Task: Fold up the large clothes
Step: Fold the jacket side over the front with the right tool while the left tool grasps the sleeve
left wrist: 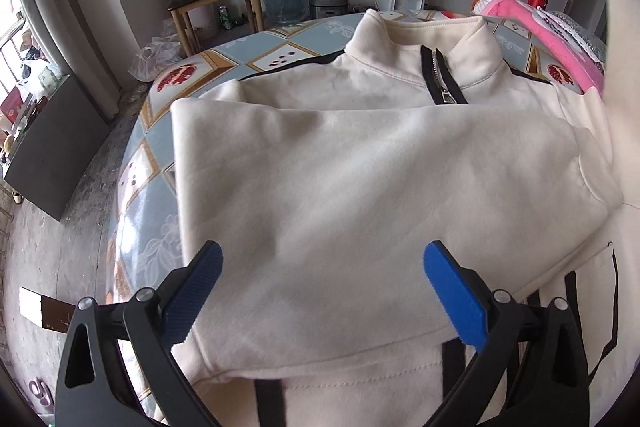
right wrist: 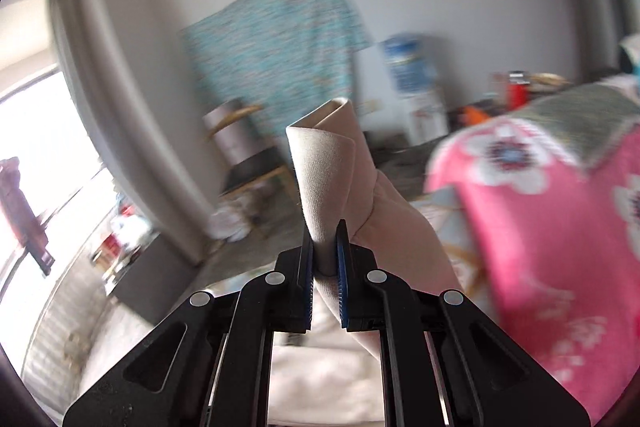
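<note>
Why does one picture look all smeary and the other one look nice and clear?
In the right wrist view the room, the pink flowered blanket and the teal cloth are streaked with motion blur, while the right gripper and the cream cuff it pinches stay sharp; the window glares white. In the left wrist view the cream jacket is crisp, though the fisheye lens bends the table's edge.
</note>
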`<state>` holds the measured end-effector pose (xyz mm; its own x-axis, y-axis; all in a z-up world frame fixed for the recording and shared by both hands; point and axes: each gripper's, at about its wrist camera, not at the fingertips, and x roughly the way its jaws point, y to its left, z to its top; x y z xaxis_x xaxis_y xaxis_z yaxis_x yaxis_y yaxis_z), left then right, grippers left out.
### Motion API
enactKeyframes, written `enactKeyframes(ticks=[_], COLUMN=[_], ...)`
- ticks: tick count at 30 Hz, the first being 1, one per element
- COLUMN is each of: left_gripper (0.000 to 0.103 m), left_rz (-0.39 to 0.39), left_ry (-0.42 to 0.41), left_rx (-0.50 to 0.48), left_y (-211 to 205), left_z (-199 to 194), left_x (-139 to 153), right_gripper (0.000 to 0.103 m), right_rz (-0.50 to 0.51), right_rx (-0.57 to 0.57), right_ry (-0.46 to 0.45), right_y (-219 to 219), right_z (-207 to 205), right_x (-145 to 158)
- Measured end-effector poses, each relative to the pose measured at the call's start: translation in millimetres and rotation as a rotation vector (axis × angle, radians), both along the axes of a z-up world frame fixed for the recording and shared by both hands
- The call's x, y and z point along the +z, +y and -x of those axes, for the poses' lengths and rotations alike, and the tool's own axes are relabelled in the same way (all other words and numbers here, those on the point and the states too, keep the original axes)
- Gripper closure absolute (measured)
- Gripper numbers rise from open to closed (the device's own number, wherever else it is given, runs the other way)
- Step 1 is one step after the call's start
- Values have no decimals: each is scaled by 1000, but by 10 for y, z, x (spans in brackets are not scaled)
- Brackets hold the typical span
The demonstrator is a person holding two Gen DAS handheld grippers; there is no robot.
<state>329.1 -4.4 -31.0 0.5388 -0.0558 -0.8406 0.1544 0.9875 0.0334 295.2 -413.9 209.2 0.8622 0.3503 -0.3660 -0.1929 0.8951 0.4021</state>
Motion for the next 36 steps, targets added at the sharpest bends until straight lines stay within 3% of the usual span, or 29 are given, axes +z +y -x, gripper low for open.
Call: enactKeyframes(ticks=[4,10,13,15,17,20,23,26,30,35,36], left_gripper=[6,8,10,10,10,10,11,18,34,57,67], left_rz=[42,117,158,204,242,302,347,404,455,426,412], left_ry=[-20,-54,-72,-88,-95,-86,-66,-33,56,145,155], left_rx=[19,46,44,35,25,8,9,4,10,37,39], left_y=[154,413,509,565,599,585,527,423,251,38,1], left_z=[140,362,436,474,485,442,338,172,-109,-339,-351], left_x=[55,174,223,263,292,313,313,276,132,-58,-88], right_gripper=[94,93,83,67,55,43,42,44,60,62,62], right_rz=[35,140,204,211,143,51,-2,32,123,132,123], right_rx=[111,264,358,413,458,487,449,339,163,65,57], right_ry=[53,263,403,480,506,470,414,393,440,487,487], right_y=[732,1789,2210,2331,2262,2025,1600,1184,753,445,404], right_z=[-158,-328,-335,-313,-280,-121,99,298,523,741,785], right_x=[-270,-1318,-1903,-2174,-2252,-2153,-2025,-2036,-2356,-2644,-2688])
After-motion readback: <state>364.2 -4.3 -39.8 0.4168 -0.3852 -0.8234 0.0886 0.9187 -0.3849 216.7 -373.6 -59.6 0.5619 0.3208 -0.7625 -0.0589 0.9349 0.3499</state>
